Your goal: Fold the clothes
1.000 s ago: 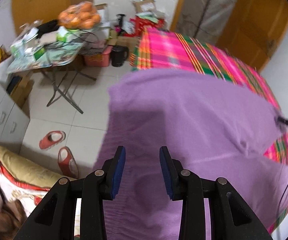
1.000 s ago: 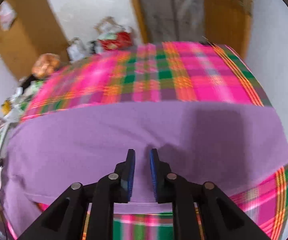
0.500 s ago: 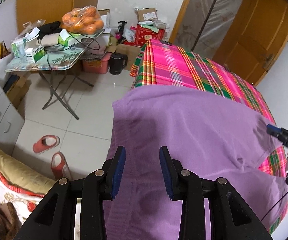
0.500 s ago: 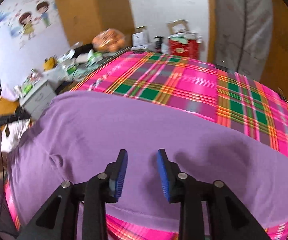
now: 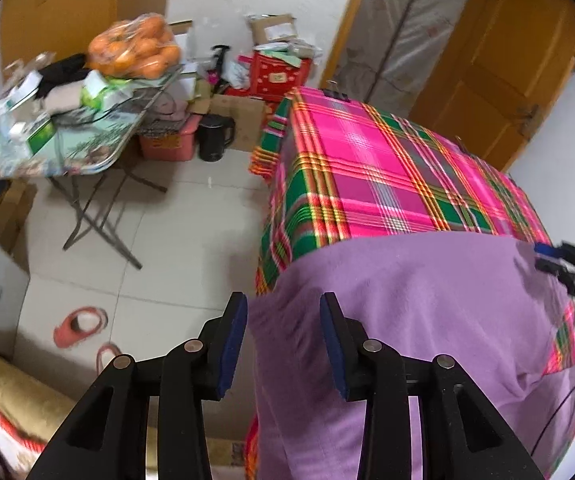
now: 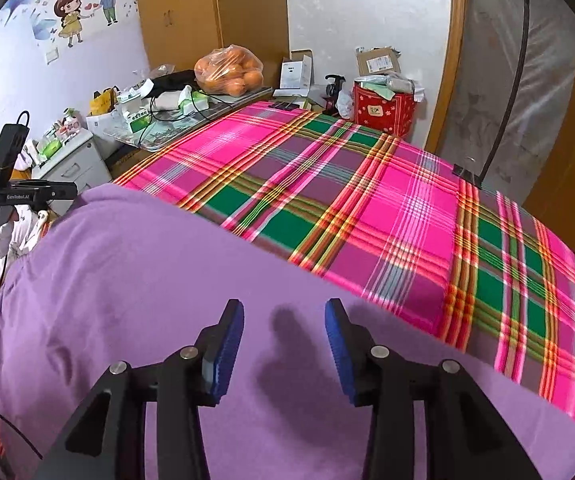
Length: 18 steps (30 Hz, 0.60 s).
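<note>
A purple garment [image 6: 159,280] lies spread flat across the near end of a table covered with a pink and green plaid cloth [image 6: 367,200]. In the left wrist view the garment [image 5: 427,300] hangs over the table's near left corner. My left gripper [image 5: 283,340] is open and empty, above that draped corner. My right gripper [image 6: 283,344] is open and empty, just above the garment's near middle. The right gripper's body shows at the right edge of the left wrist view [image 5: 567,268]; the left gripper shows at the left edge of the right wrist view [image 6: 3,196].
A folding table [image 5: 67,148] with a bag of oranges [image 5: 135,52] and boxes stands left of the plaid table. A black kettle [image 5: 213,136], red boxes and cartons sit on the floor behind. Red slippers [image 5: 79,320] lie on the tiled floor. A white drawer cabinet [image 6: 75,164] stands at left.
My right gripper opened, letting go of the garment, and both grippers drew back. The garment now lies lower on the table, with more plaid cloth showing.
</note>
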Motion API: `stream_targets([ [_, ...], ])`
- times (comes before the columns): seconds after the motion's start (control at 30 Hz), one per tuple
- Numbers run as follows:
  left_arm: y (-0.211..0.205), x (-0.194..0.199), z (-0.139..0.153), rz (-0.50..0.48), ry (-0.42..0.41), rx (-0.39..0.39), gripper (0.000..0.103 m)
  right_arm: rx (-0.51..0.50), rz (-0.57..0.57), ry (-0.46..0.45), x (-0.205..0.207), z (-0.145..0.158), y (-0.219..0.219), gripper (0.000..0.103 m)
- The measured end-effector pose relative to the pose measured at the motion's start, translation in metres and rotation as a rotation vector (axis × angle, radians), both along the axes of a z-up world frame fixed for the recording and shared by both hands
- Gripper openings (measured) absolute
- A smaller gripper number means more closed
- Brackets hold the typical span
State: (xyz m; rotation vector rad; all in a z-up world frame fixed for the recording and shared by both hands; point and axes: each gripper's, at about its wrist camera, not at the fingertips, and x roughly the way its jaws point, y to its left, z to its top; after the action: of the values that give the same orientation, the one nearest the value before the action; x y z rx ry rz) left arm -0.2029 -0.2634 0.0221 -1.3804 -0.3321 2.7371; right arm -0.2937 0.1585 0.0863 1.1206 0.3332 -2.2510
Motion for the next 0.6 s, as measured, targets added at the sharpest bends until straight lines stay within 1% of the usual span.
stream_targets([
  [0.13,0.003,-0.014,-0.002,-0.074,0.019,-0.02,0.04,0.015,0.034,-0.009,-0.019,-0.01,-0.006,0.044],
  [0.2,0.006,-0.02,-0.003,-0.112,0.031,-0.042,0.04,0.023,0.052,-0.017,-0.027,-0.016,-0.009,0.046],
  [0.27,0.008,-0.025,-0.004,-0.135,0.043,-0.056,0.04,0.039,0.063,-0.021,-0.034,-0.022,-0.012,0.047],
  [0.37,0.009,-0.033,-0.007,-0.171,0.048,-0.044,0.04,0.052,0.075,-0.027,-0.043,-0.028,-0.015,0.048],
  [0.5,0.007,-0.03,-0.001,-0.25,0.079,-0.007,0.04,0.043,0.085,-0.04,-0.052,-0.033,-0.014,0.048],
  [0.6,0.006,-0.032,-0.003,-0.266,0.068,-0.004,0.04,0.03,0.095,-0.045,-0.057,-0.037,-0.014,0.053],
])
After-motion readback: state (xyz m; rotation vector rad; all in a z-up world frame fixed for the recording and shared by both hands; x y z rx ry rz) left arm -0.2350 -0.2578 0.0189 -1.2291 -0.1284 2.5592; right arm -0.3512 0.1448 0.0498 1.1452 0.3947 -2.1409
